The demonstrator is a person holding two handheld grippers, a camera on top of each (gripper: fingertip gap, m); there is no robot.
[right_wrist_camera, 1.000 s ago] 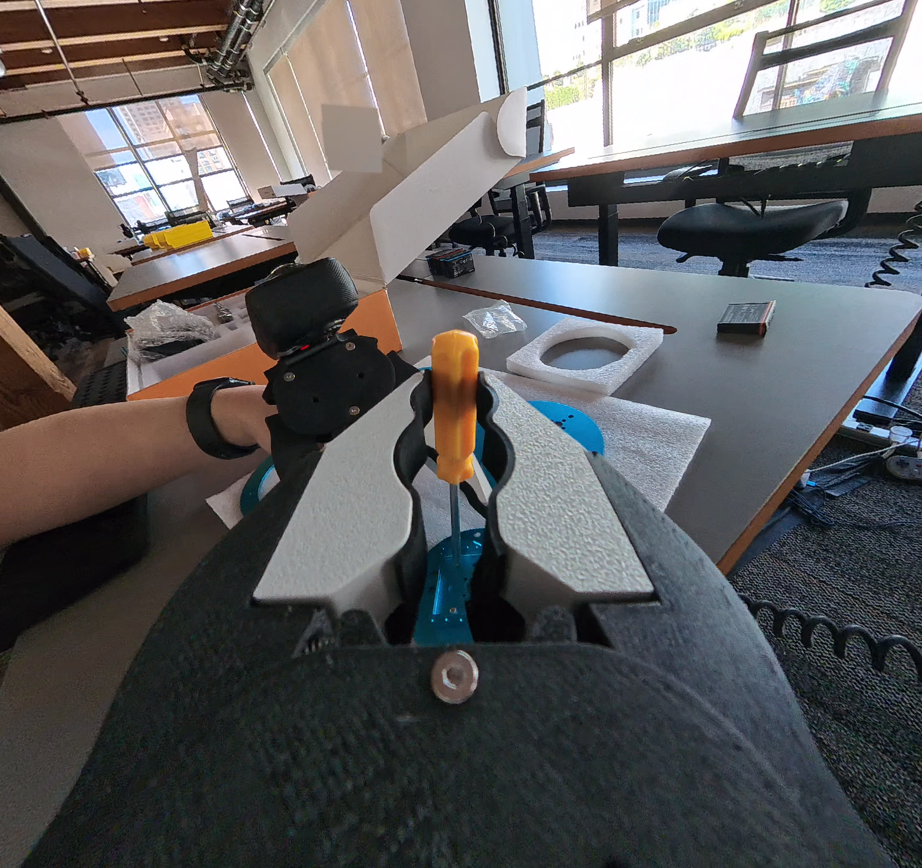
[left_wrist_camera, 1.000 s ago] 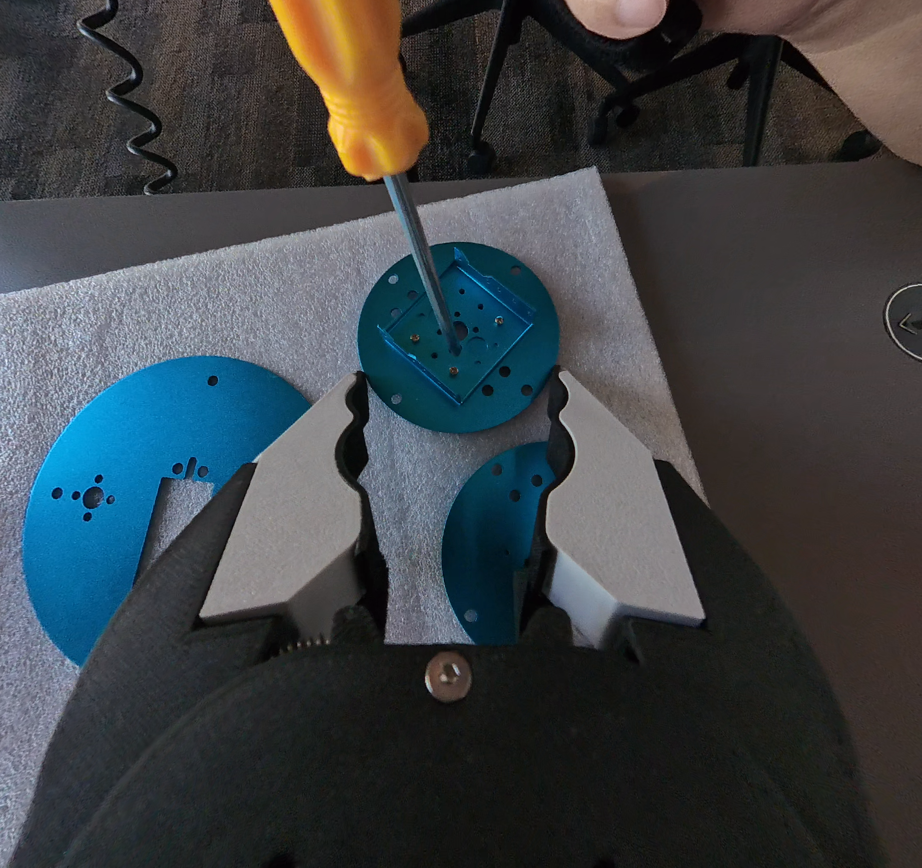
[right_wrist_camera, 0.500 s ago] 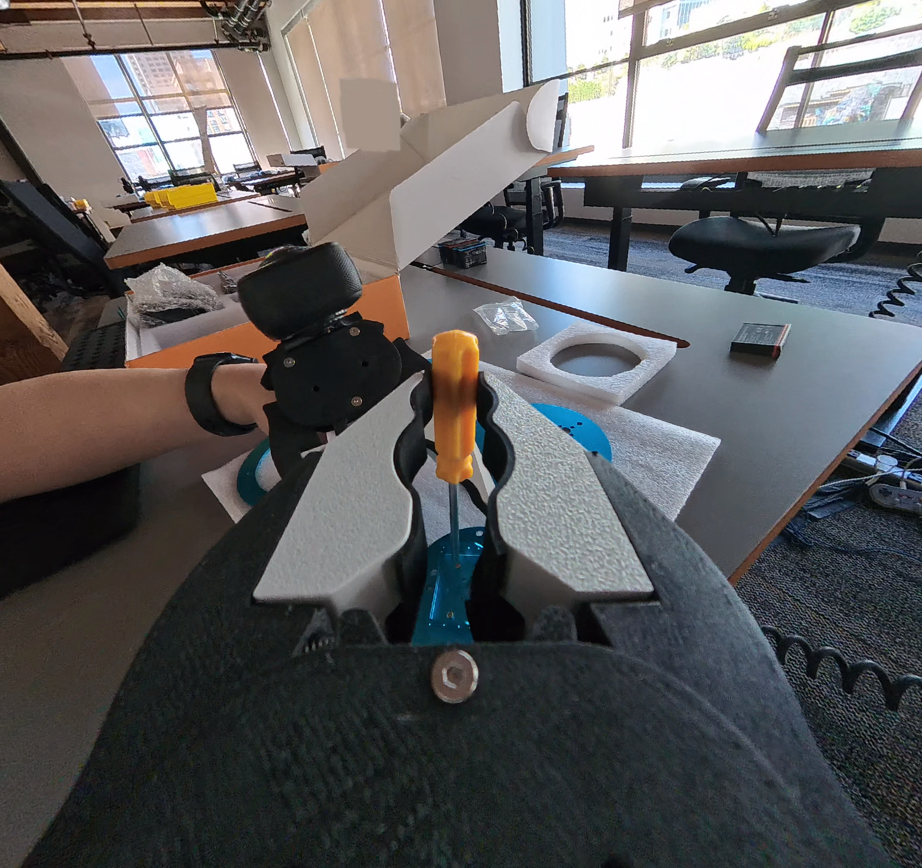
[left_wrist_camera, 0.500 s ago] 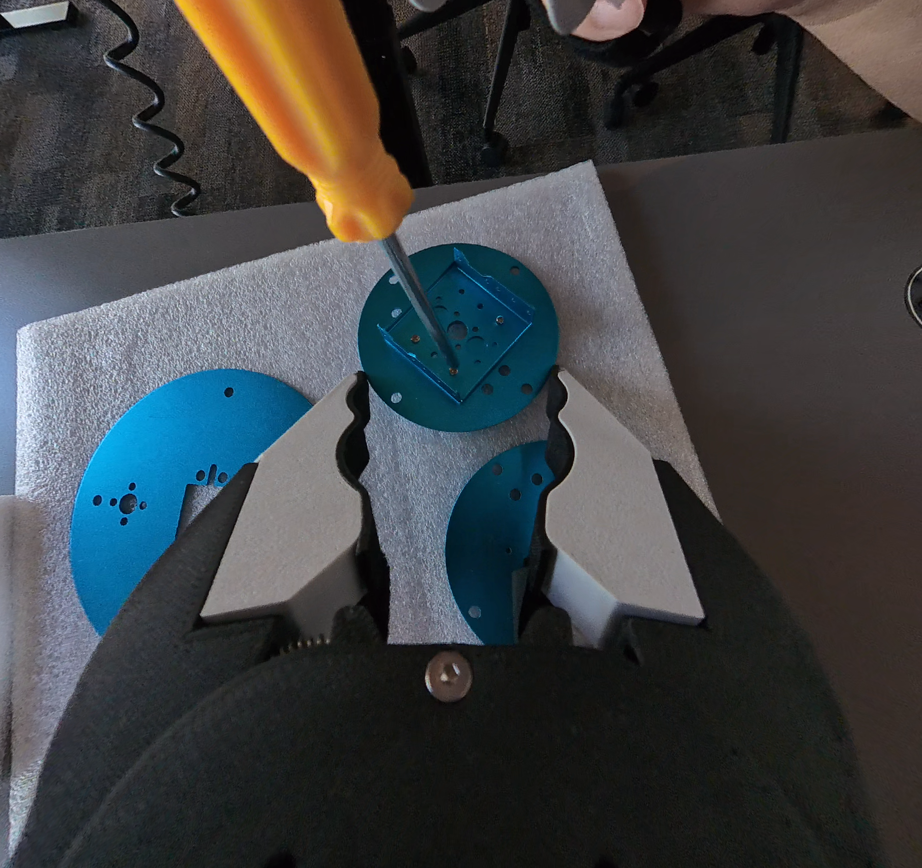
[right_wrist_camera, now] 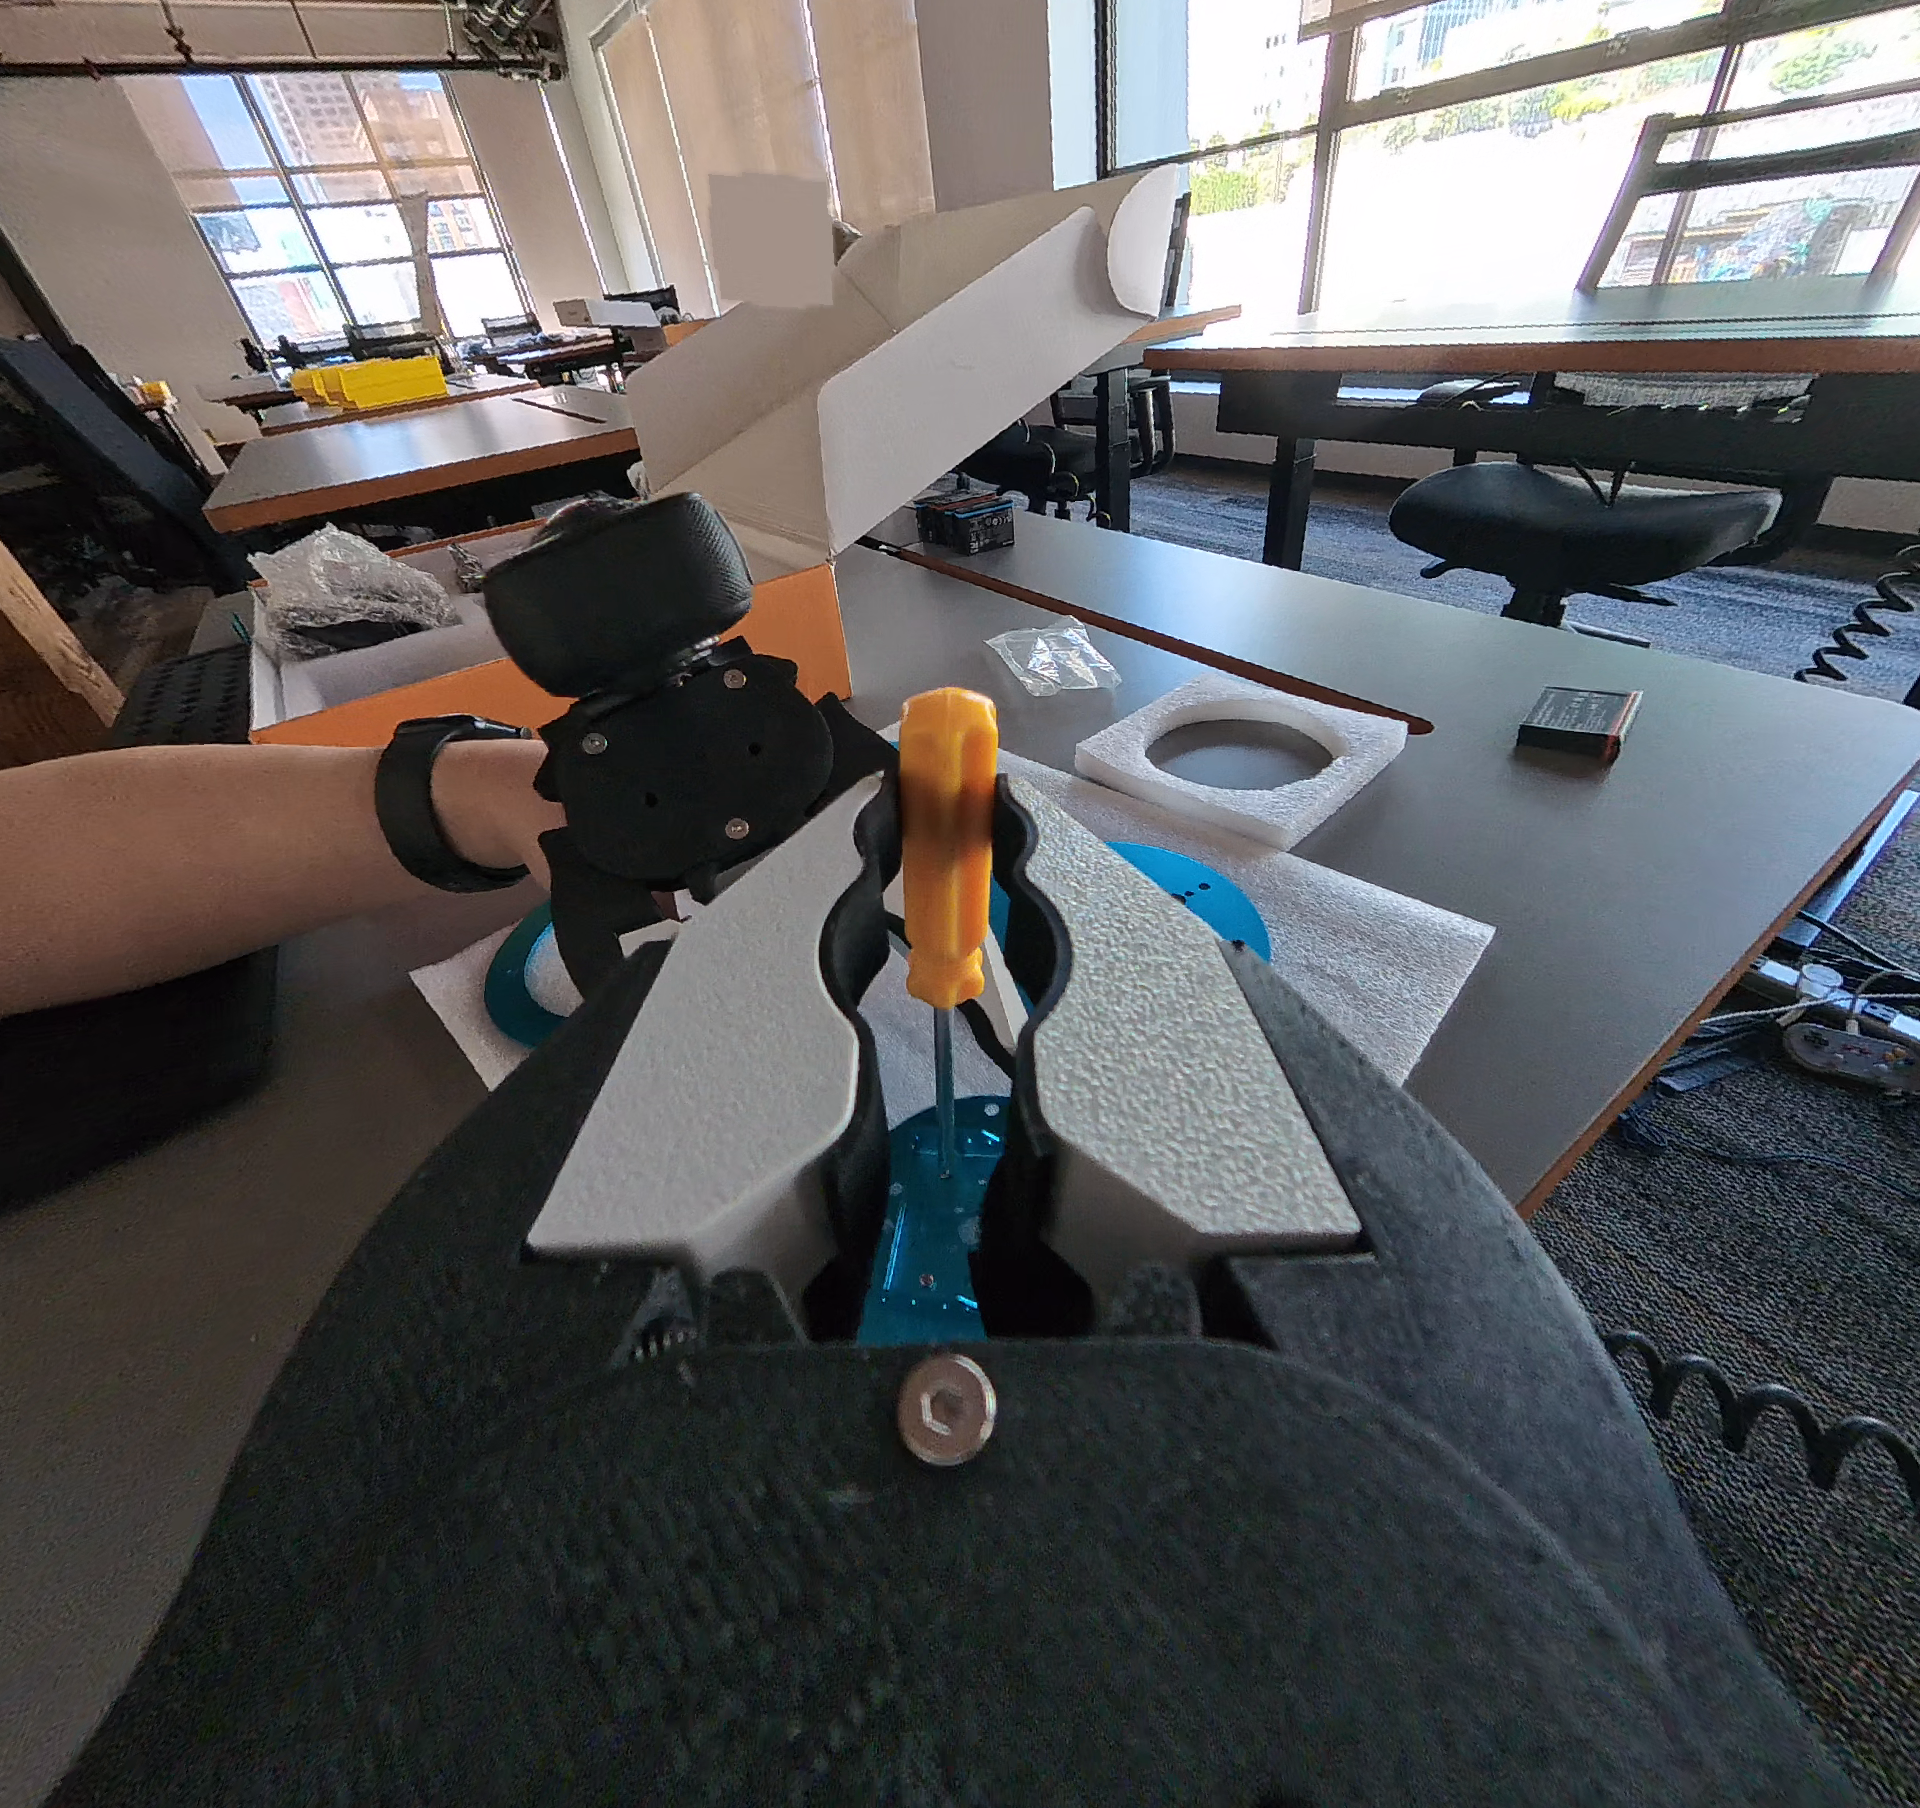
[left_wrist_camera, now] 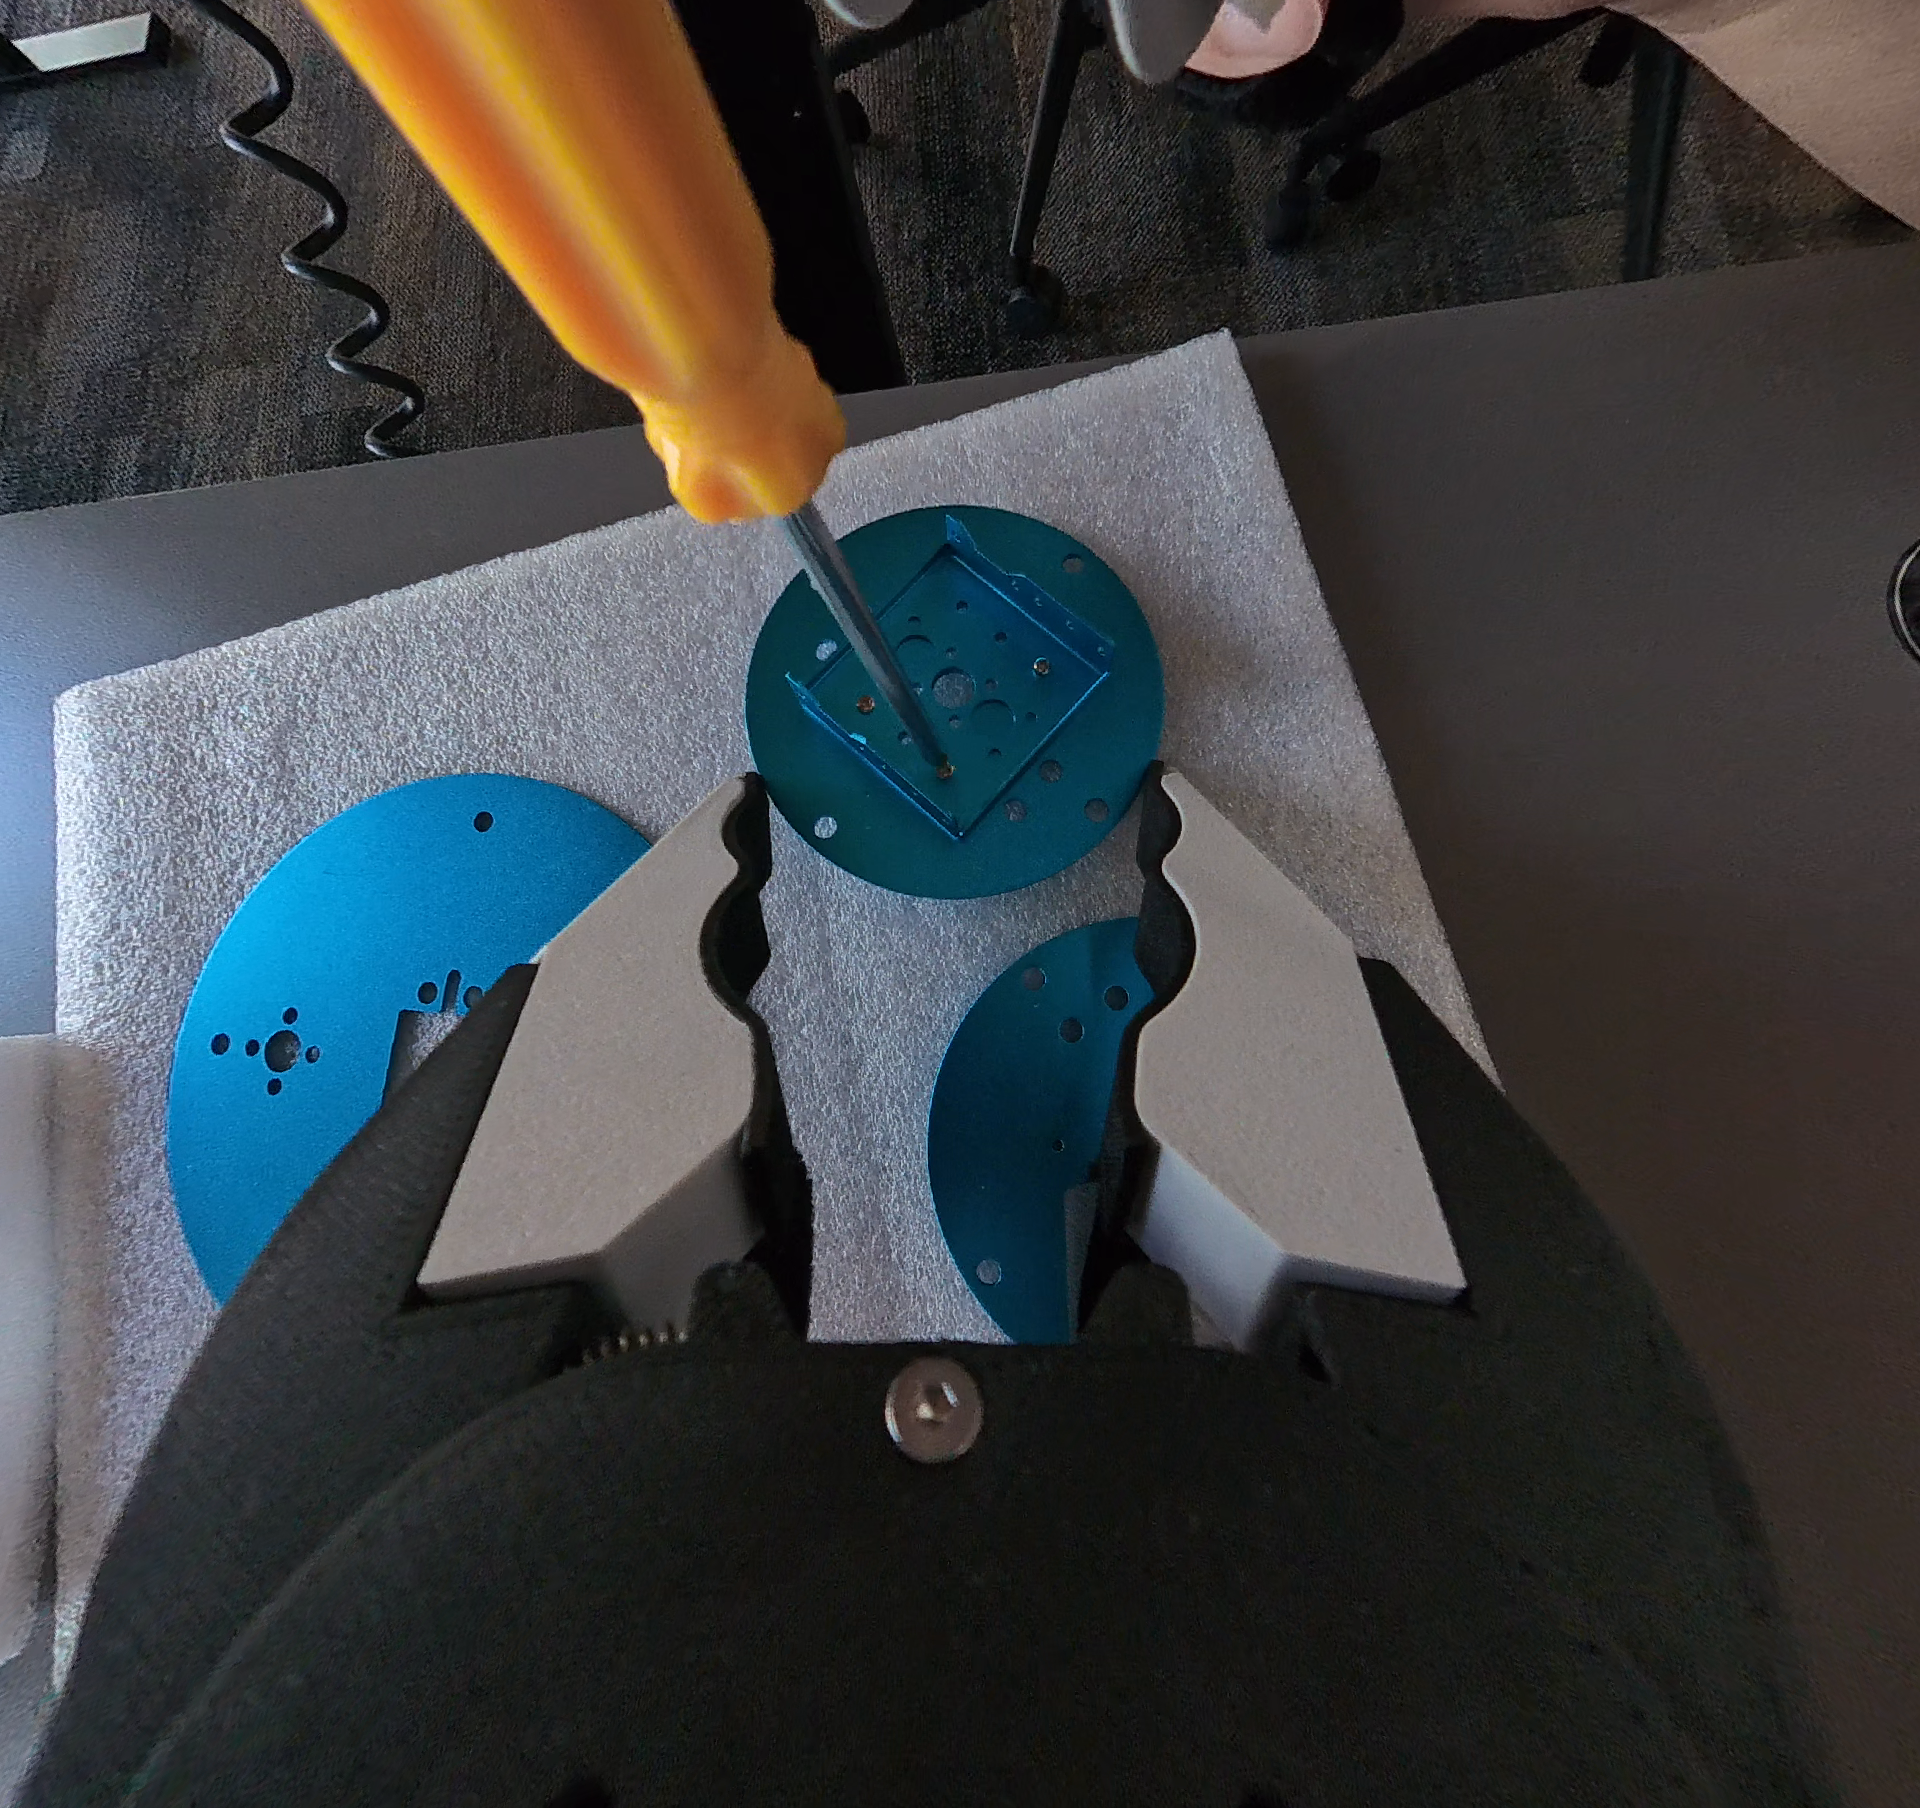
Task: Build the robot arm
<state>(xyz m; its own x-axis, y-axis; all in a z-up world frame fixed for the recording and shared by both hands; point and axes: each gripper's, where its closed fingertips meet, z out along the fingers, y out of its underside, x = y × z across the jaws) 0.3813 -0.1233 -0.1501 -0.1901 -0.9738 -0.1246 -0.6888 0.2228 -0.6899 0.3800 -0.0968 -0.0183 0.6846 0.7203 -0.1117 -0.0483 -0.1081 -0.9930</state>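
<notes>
My right gripper [right_wrist_camera: 943, 823] is shut on an orange-handled screwdriver [right_wrist_camera: 943, 854], which also shows in the left wrist view [left_wrist_camera: 582, 210]. Its tip rests on a small brass screw [left_wrist_camera: 943, 770] inside a blue square bracket [left_wrist_camera: 951, 693] on a small blue round plate [left_wrist_camera: 1029, 823], also seen between my right fingers [right_wrist_camera: 925, 1239]. My left gripper [left_wrist_camera: 951, 802] is open and empty, its fingertips just short of that plate's near edge. A large blue disc [left_wrist_camera: 343, 1010] lies to the left and another blue disc [left_wrist_camera: 1029, 1135] lies under my left gripper.
All plates lie on a white foam sheet [left_wrist_camera: 520, 678] on a dark table [left_wrist_camera: 1662, 719], whose far edge is close behind the sheet. An open cardboard box [right_wrist_camera: 831, 470], a foam ring [right_wrist_camera: 1236, 771], a plastic bag [right_wrist_camera: 1049, 657] and a small black box [right_wrist_camera: 1579, 719] sit on the table. Some 12 cm of space lies between my two pairs of fingers.
The screwdriver has tilted more and its tip has moved from near the bracket's centre hole to the screw at the near corner. My left gripper has drifted slightly.
</notes>
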